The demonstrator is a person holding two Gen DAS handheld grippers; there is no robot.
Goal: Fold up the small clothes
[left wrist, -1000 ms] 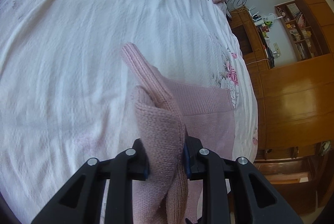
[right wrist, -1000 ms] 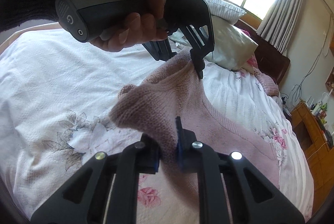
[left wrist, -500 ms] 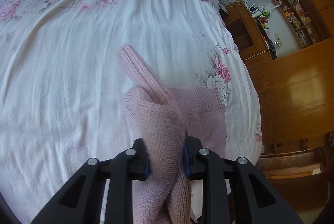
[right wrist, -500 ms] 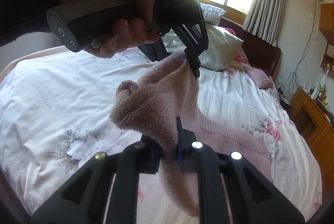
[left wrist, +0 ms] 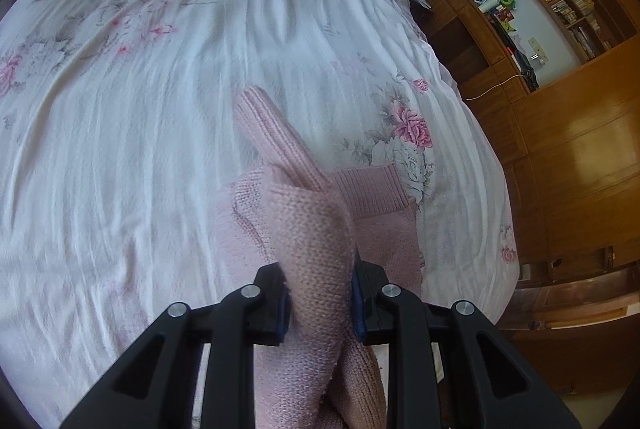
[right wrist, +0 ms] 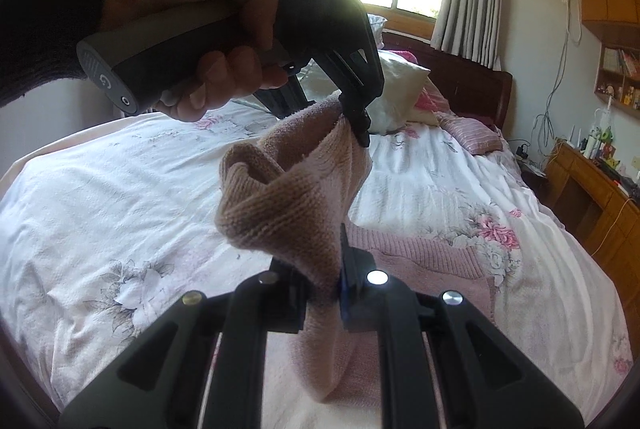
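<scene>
With the 2 claws, left claw [left wrist: 320,299] and right claw [right wrist: 320,295], each clamped on an edge of the pink knit sweater [right wrist: 288,197] and lifting it off the bed [left wrist: 120,149], the fold seems mid-carry, next laying that edge flat over the rest.

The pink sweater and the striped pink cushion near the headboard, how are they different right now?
The pink sweater is partly lifted, pinched between the left gripper and the right gripper; the striped pink cushion lies untouched on the bed. The sweater is bunched and draped; the cushion looks plump and smooth. The sweater is solid pink knit; the cushion is striped. Both are pink and soft.
</scene>
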